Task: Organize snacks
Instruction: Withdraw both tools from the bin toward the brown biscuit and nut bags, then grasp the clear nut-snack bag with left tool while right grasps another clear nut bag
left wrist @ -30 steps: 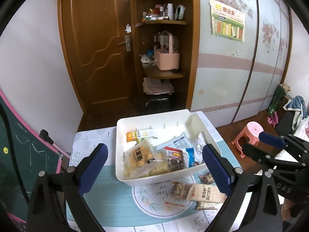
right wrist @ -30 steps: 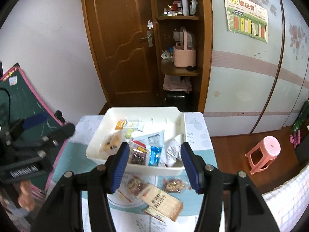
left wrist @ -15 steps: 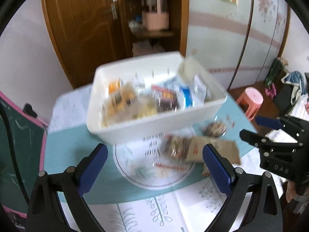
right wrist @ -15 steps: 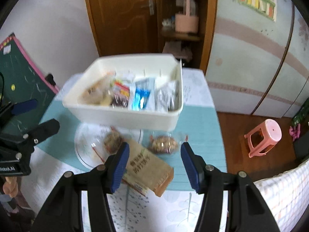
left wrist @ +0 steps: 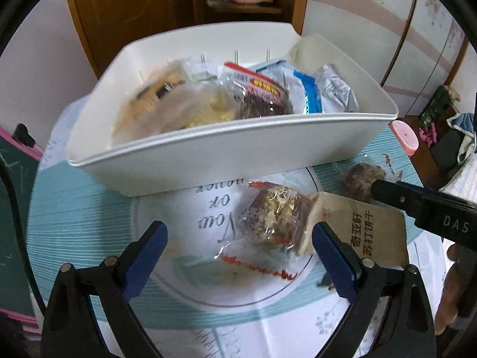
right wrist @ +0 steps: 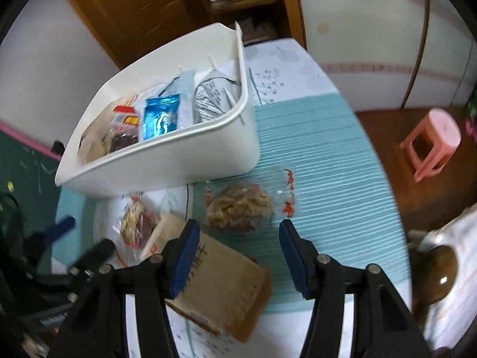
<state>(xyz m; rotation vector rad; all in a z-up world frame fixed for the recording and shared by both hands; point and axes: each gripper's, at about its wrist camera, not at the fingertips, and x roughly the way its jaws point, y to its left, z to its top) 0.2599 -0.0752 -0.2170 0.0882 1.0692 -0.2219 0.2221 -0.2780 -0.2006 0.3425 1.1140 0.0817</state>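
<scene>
A white bin (left wrist: 226,152) (right wrist: 167,161) full of snack packets stands on the round table. In front of it lie a clear packet with a brown and yellow snack (left wrist: 272,219) (right wrist: 137,223), a tan paper packet with printed characters (left wrist: 366,229) (right wrist: 220,283), and a clear packet of brown pieces (right wrist: 238,208) (left wrist: 360,176). My left gripper (left wrist: 238,256) hangs open low over the first clear packet, holding nothing. My right gripper (right wrist: 237,256) is open just in front of the packet of brown pieces, its left finger over the tan packet. It also shows at right in the left wrist view (left wrist: 423,205).
The table wears a teal and white printed cloth (right wrist: 322,149). A pink stool (right wrist: 432,143) stands on the wooden floor to the right. A chalkboard (left wrist: 12,208) leans at the left. A wooden door and shelf stand behind the bin.
Both grippers have come down and tilted toward the table, so the bin and loose packets now fill the views. Both stay open. The right view has rolled.
</scene>
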